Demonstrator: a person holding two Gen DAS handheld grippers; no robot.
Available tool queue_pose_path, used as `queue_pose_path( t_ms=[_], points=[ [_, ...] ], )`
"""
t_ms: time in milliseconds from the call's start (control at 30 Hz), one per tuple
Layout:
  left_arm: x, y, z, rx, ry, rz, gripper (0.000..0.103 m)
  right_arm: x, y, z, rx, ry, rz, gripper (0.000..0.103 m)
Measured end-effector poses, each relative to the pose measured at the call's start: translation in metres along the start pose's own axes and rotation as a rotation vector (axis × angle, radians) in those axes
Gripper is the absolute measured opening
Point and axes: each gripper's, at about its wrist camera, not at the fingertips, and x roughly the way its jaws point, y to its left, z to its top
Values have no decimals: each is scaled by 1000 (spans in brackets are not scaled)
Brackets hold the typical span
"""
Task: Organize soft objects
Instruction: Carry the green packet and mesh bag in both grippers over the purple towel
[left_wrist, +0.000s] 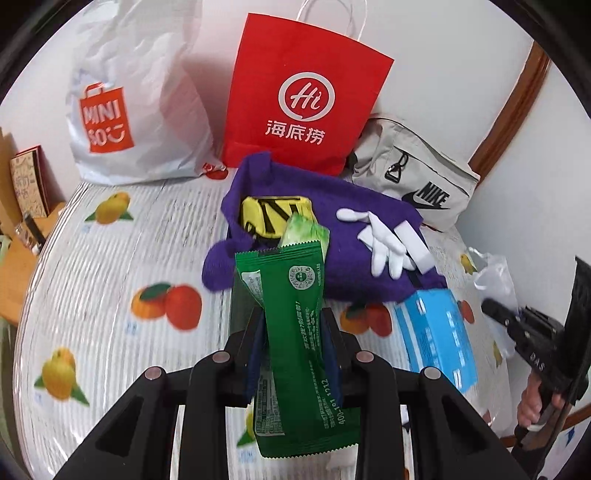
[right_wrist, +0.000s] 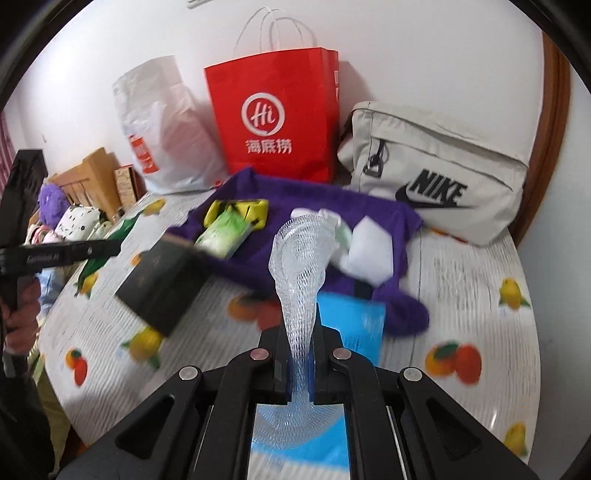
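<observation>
Above the fruit-print bench (left_wrist: 110, 258) | left gripper (left_wrist: 293, 325) clamps green sachet (left_wrist: 295, 332) | right gripper (right_wrist: 300, 350) pinches foam net sleeve (right_wrist: 299, 258) | step: carrying both | next: lower onto purple cloth (left_wrist: 354, 266)

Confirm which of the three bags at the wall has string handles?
The red paper bag in the middle: white string handles loop up from its top. The white plastic bag left of it and the beige Nike bag show none.
</observation>
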Motion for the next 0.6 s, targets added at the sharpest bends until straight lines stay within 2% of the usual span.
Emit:
queue_pose_path(
  t_ms=[333,600],
  points=[
    [51,-3,57,10,50,6,28,77,-34,62,72,76,3,7],
    [98,-9,88,19,84,14,28,120,-49,74,106,141,14,7]
  ],
)
